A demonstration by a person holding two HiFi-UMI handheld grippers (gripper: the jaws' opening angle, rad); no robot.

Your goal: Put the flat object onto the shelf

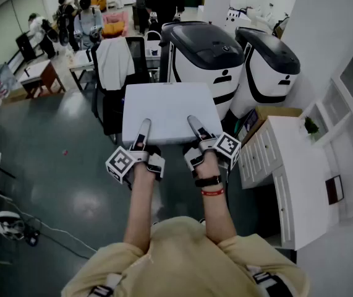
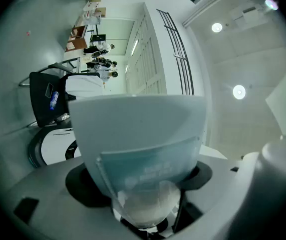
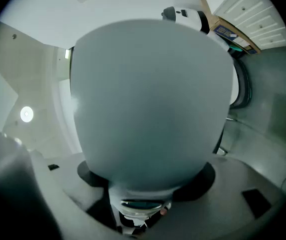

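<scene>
The flat white rectangular board [image 1: 167, 110] lies before the person. Its near edge sits between the jaws of the left gripper [image 1: 144, 129] at left and the right gripper [image 1: 196, 127] at right. Behind it stands a white-and-black rounded machine [image 1: 204, 54], with a second rounded machine [image 1: 269, 60] to its right. A black chair [image 1: 115, 64] stands left of the board and a white drawer cabinet [image 1: 293, 166] stands to its right.

Robotics lab: white service robots [image 1: 204, 57], desks [image 1: 40, 74], office chair [image 1: 111, 101], standing people [image 1: 85, 18].

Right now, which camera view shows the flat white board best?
The head view: the whole flat white board shows, left gripper and right gripper shut on its near edge. Each gripper view shows only a close part between the jaws.
</scene>
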